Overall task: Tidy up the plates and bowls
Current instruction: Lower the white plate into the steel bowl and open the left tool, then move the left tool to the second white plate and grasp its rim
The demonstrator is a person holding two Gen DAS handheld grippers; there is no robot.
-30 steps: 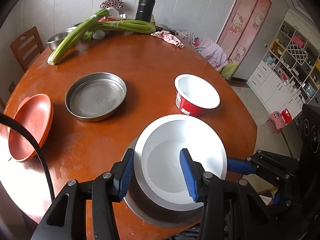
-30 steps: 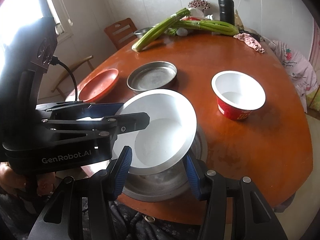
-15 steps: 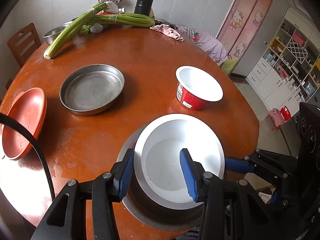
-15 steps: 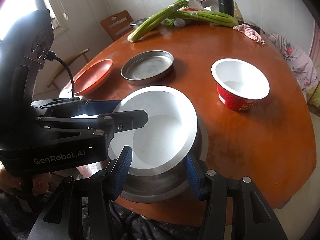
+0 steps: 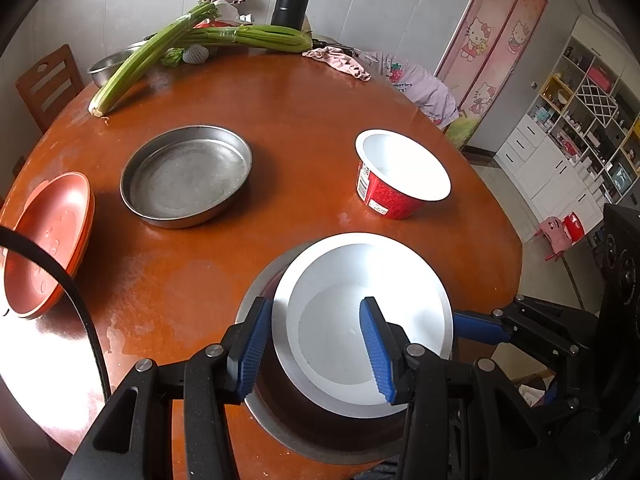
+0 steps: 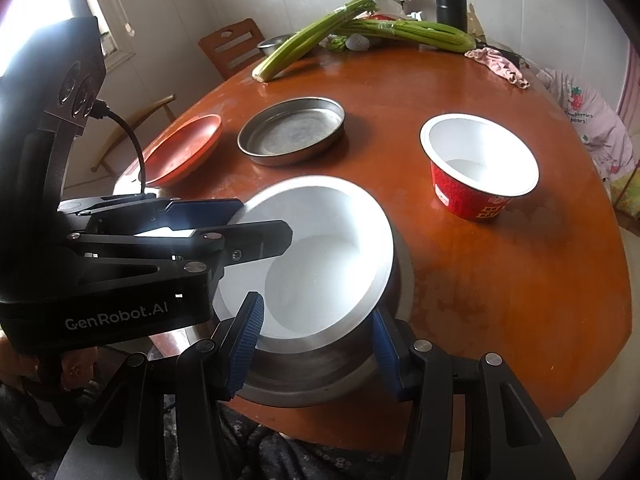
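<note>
**A:** What is the setting?

**B:** A round, glossy brown table (image 5: 304,128) fills a room with grey walls. Across its far edge lie long celery stalks (image 5: 168,46), beside a black flask (image 5: 289,0) and a pink cloth (image 5: 338,62). A wooden chair (image 5: 48,82) stands at the left.

**A:** Where are the dishes?

**B:** A white bowl (image 5: 360,320) sits tilted inside a larger steel bowl (image 6: 320,372) at the near edge. Beyond it, apart from one another, are a shallow steel pan (image 5: 186,176), a red paper bowl with a white inside (image 5: 400,174), and stacked orange plates (image 5: 44,244) at the left edge.

**A:** What are the grippers doing?

**B:** The left gripper (image 5: 316,348) has its blue fingers partly spread across the white bowl's left rim, one outside and one inside. I cannot tell whether they press on it. The right gripper (image 6: 316,344) is spread wide across the near side of the steel bowl, a finger at each side of its wall; contact is unclear.

**A:** Does anything block the view?

**B:** In the right wrist view, the left gripper's black body covers the white bowl's left rim and part of the orange plates.
</note>
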